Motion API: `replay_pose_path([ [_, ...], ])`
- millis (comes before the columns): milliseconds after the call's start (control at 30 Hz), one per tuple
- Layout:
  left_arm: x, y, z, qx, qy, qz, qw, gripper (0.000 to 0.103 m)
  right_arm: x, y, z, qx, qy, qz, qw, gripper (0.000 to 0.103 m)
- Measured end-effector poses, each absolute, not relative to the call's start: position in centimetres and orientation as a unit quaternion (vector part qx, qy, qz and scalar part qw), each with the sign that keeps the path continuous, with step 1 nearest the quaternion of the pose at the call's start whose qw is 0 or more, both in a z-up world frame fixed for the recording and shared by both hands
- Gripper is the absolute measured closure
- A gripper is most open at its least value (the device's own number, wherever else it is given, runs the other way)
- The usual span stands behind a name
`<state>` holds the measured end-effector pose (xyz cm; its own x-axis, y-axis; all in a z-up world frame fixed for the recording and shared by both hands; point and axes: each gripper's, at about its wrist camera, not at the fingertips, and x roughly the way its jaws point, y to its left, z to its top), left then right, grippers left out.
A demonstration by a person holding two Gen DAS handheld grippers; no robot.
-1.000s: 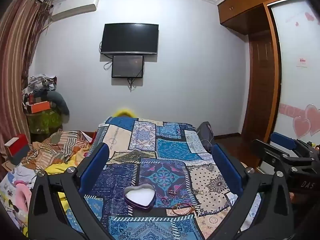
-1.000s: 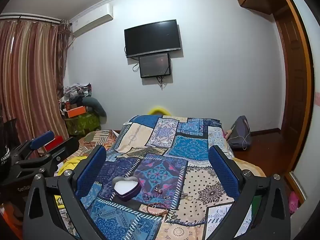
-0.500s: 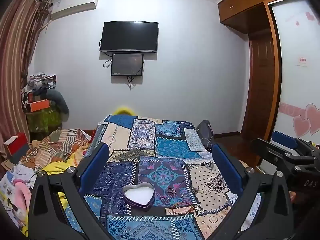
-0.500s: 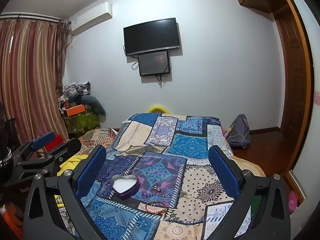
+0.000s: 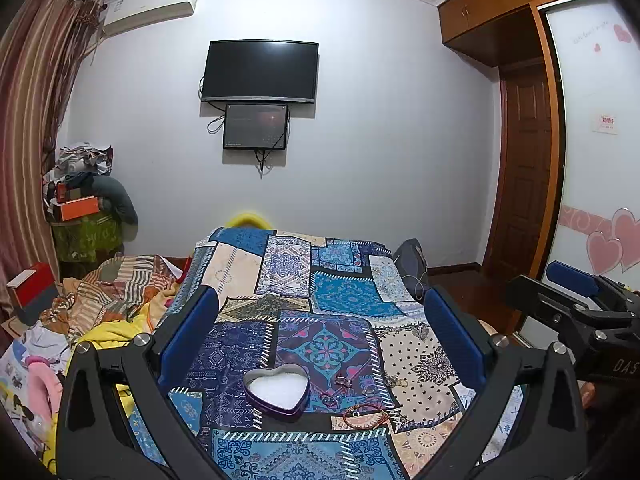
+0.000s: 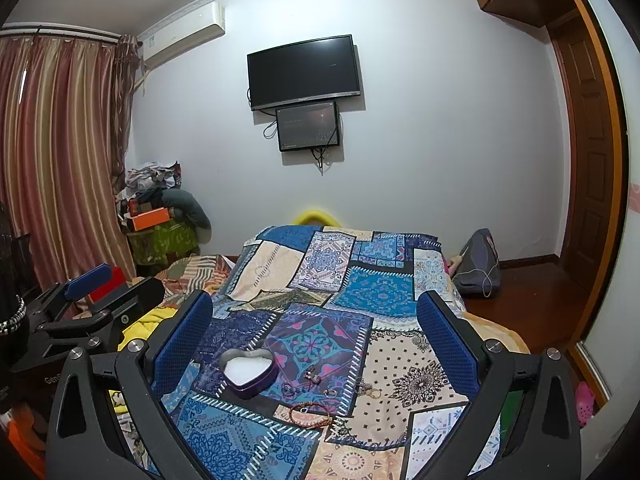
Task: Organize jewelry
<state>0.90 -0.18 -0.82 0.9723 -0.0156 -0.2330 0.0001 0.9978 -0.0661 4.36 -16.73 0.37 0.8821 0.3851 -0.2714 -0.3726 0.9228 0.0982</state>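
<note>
Bedroom wall (image 5: 380, 140), white, carrying a dark television (image 5: 260, 70) with a smaller screen (image 5: 256, 126) just beneath it and an air conditioner (image 5: 150, 12) near the ceiling. Bed (image 5: 332, 292) under a patchwork cover of blue, cream and purple panels. Left tongs (image 5: 320, 340) and right tongs (image 6: 314, 340), each released with blue-padded fingers spread wide, both held above the bed and grasping nothing; the right tongs' body bears the white letters "DAS", cut off at the frame edge in the left wrist view. Heart-shaped tin (image 5: 277, 390), purple-walled with a white lining, open on the near part of the cover. Just right of the tin: a reddish beaded bracelet (image 5: 365, 414) and several small rings (image 5: 341, 381), lying loose on the cover. Wardrobe label text is too small to read.
</note>
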Motion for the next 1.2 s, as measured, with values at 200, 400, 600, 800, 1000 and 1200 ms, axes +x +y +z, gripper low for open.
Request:
replay_pose_path([
  [200, 0.91, -0.15, -0.82, -0.032, 0.117, -0.002, 0.993, 0.0, 4.37, -16.62, 0.31, 0.023, 0.146, 0.196, 0.969, 0.002],
  [400, 0.9, 0.06, -0.92, -0.034, 0.118, -0.002, 0.992, 0.0, 4.32, -16.61, 0.28, 0.023, 0.146, 0.196, 0.969, 0.002],
  [600, 0.91, 0.09, -0.94, -0.033, 0.117, -0.002, 0.993, 0.0, 4.35, -16.61, 0.33, 0.023, 0.146, 0.196, 0.969, 0.002],
  [800, 0.95, 0.18, -1.08, -0.034, 0.118, -0.002, 0.992, 0.0, 4.4, -16.62, 0.49, 0.023, 0.147, 0.195, 0.969, 0.002],
  [1000, 0.93, 0.2, -0.96, -0.032, 0.117, -0.003, 0.993, 0.0, 4.41, -16.58, 0.35, 0.025, 0.145, 0.195, 0.97, 0.002],
  [1200, 0.86, 0.04, -0.83, -0.031, 0.117, -0.004, 0.993, 0.0, 4.41, -16.61, 0.36, 0.025, 0.146, 0.196, 0.969, 0.002],
])
